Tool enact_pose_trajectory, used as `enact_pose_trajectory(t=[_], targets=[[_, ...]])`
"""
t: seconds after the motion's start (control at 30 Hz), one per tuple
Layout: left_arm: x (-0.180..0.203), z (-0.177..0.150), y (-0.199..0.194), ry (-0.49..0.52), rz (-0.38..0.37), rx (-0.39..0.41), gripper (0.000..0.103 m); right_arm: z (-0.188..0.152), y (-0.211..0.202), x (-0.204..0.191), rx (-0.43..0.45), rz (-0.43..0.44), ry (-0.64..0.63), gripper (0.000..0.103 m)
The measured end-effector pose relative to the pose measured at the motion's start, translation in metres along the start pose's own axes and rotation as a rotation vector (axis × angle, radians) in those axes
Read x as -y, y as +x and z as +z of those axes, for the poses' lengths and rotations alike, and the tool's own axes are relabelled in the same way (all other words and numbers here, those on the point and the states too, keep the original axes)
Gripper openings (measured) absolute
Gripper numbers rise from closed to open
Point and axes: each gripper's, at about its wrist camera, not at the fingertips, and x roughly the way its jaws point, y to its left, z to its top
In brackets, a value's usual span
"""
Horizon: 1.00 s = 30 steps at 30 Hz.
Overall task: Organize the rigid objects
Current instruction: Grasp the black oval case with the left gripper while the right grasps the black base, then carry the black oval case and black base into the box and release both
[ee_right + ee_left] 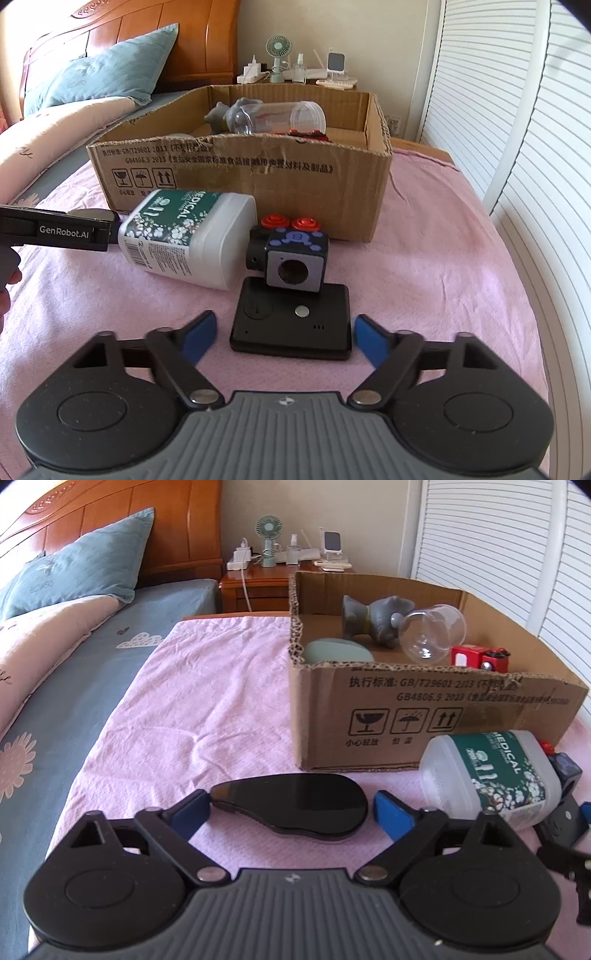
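Note:
A flat black teardrop-shaped object (291,808) lies on the pink cloth (184,720) between the fingers of my left gripper (291,797). The left pad meets its narrow tip, and a gap shows at the right pad. In the right wrist view a flat black rectangular device (291,325) sits between the fingers of my right gripper (285,316), with gaps on both sides. A small cube toy (291,254) with red buttons rests on the device's far edge. A white bottle (188,240) with a green label lies on its side beside it.
An open cardboard box (406,709) stands behind, holding a grey figurine (376,620), a clear jar (432,635), a red toy car (476,659) and a pale green object (336,650). The bed (55,701) lies left, a nightstand (266,583) behind, white louvred doors (535,147) right.

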Motion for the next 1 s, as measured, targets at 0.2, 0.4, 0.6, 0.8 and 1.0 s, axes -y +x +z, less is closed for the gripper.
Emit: enact_pose_trajectory(t=[0.2, 0.4, 0.6, 0.8, 1.0], targets=[[-0.002, -0.002, -0.004, 0.037, -0.035, -0.007, 0.089, -0.003, -0.006, 0.003, -0.017, 0.008, -0.005, 0.075], [-0.005, -0.017, -0.020, 0.088, -0.085, -0.020, 0.089, -0.015, -0.022, 0.009, -0.052, 0.017, -0.019, 0.075], [-0.005, -0.028, -0.030, 0.082, -0.078, -0.009, 0.091, -0.017, -0.022, 0.008, -0.053, -0.004, 0.012, 0.077], [-0.002, -0.025, -0.027, 0.070, -0.069, -0.012, 0.093, -0.012, -0.014, 0.004, -0.044, -0.017, 0.027, 0.081], [-0.001, -0.023, -0.026, 0.100, -0.097, -0.016, 0.089, -0.010, -0.015, 0.005, -0.045, -0.018, 0.019, 0.074]])
